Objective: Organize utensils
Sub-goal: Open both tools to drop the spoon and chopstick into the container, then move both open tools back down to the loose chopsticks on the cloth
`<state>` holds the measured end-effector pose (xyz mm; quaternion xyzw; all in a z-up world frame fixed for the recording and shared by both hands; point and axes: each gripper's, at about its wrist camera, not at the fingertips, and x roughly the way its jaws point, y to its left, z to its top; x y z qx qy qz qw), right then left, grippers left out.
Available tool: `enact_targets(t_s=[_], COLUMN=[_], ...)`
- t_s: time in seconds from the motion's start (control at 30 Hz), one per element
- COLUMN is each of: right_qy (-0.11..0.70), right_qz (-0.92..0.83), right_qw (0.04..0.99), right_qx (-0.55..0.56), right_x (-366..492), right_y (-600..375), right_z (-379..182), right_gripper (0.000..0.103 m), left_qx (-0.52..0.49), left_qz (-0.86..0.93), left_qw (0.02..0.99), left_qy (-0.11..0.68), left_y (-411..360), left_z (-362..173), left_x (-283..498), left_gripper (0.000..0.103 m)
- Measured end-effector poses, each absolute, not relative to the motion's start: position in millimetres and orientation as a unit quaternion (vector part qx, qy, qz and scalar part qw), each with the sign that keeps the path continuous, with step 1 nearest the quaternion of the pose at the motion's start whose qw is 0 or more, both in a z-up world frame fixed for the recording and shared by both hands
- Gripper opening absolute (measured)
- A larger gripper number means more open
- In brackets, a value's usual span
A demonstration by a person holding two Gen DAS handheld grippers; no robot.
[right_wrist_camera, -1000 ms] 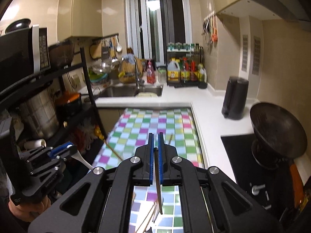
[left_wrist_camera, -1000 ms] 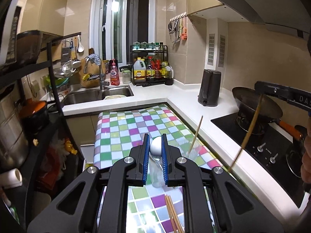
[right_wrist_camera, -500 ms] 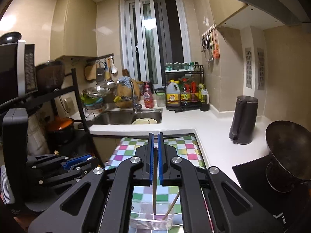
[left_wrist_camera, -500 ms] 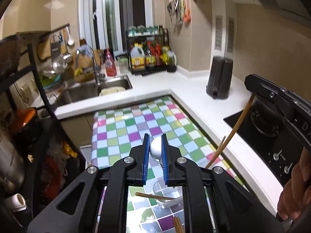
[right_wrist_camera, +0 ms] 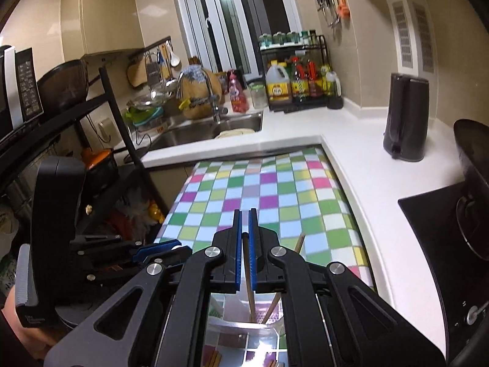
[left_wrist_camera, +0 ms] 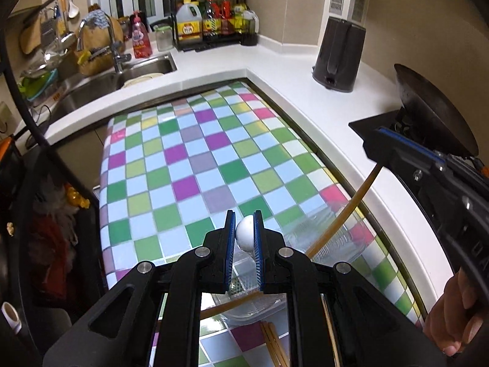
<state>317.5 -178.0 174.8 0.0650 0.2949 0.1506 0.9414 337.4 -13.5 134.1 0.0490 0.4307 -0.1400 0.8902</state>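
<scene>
My left gripper (left_wrist_camera: 244, 232) is shut on the handle of a white spoon (left_wrist_camera: 246, 234), above a clear plastic container (left_wrist_camera: 330, 244) on the checkered tabletop. My right gripper (right_wrist_camera: 245, 238) is shut on a wooden chopstick (right_wrist_camera: 248, 284) whose lower end reaches down into the clear container (right_wrist_camera: 244, 321); the chopstick also shows in the left wrist view (left_wrist_camera: 345, 214). Another chopstick (right_wrist_camera: 298, 243) leans in the container. The left gripper also shows at the left of the right wrist view (right_wrist_camera: 159, 249). Several loose chopsticks (left_wrist_camera: 273, 345) lie on the table near me.
A checkered cloth (left_wrist_camera: 195, 159) covers the table beside a white counter (left_wrist_camera: 305, 70). A black kettle (left_wrist_camera: 339, 52), a wok (left_wrist_camera: 434, 113) on the stove, a sink (left_wrist_camera: 122, 76) and a bottle rack (left_wrist_camera: 214, 21) stand around. A black shelf (right_wrist_camera: 91, 140) stands at left.
Both grippers have tilted downward over the container. The right gripper has lowered its chopstick into the container. The left still holds the spoon.
</scene>
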Motion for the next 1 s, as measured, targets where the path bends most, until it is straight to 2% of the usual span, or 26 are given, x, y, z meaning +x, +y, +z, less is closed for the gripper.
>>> enact_targets(t_s=[0.13, 0.2, 0.23, 0.37, 0.67, 0.73, 0.77, 0.8, 0.83, 0.87, 0.9, 1.0], right_qy=[0.314, 0.322, 0.323, 0.325, 0.261, 0.246, 0.243, 0.246, 0.255, 0.265, 0.276, 0.318], right_qz=[0.144, 0.139, 0.137, 0.133, 0.149, 0.145, 0.143, 0.142, 0.143, 0.144, 0.142, 0.137], right_qw=[0.937, 0.935, 0.935, 0.935, 0.953, 0.958, 0.959, 0.958, 0.956, 0.953, 0.950, 0.937], right_qx=[0.053, 0.054, 0.053, 0.056, 0.045, 0.038, 0.035, 0.035, 0.035, 0.035, 0.036, 0.039], right_x=[316, 313, 311, 294, 197, 169, 157, 148, 138, 132, 125, 110], right_y=[-176, -179, -182, -191, -207, -210, -213, -215, -216, -218, -219, -223], right_z=[167, 164, 164, 172, 193, 183, 175, 166, 151, 139, 125, 78], right_gripper=[0.008, 0.016, 0.017, 0.029, 0.030, 0.030, 0.030, 0.029, 0.022, 0.007, 0.001, 0.001], left_qx=[0.050, 0.048, 0.043, 0.017, 0.005, 0.006, 0.007, 0.007, 0.008, 0.006, 0.004, 0.007], left_qz=[-0.145, -0.143, -0.143, -0.145, -0.126, -0.126, -0.124, -0.124, -0.126, -0.126, -0.124, -0.118], left_qw=[0.885, 0.891, 0.896, 0.910, 0.946, 0.950, 0.952, 0.953, 0.953, 0.953, 0.953, 0.952], left_qy=[0.439, 0.428, 0.419, 0.388, 0.299, 0.284, 0.279, 0.276, 0.275, 0.276, 0.277, 0.284], left_y=[-18, -16, -14, -1, 20, 24, 25, 26, 27, 26, 26, 24], left_z=[130, 134, 137, 155, 178, 170, 164, 157, 149, 137, 127, 91], left_x=[341, 338, 337, 325, 243, 214, 200, 188, 174, 160, 148, 115], left_gripper=[0.014, 0.030, 0.034, 0.034, 0.034, 0.023, 0.022, 0.020, 0.013, 0.012, 0.011, 0.008])
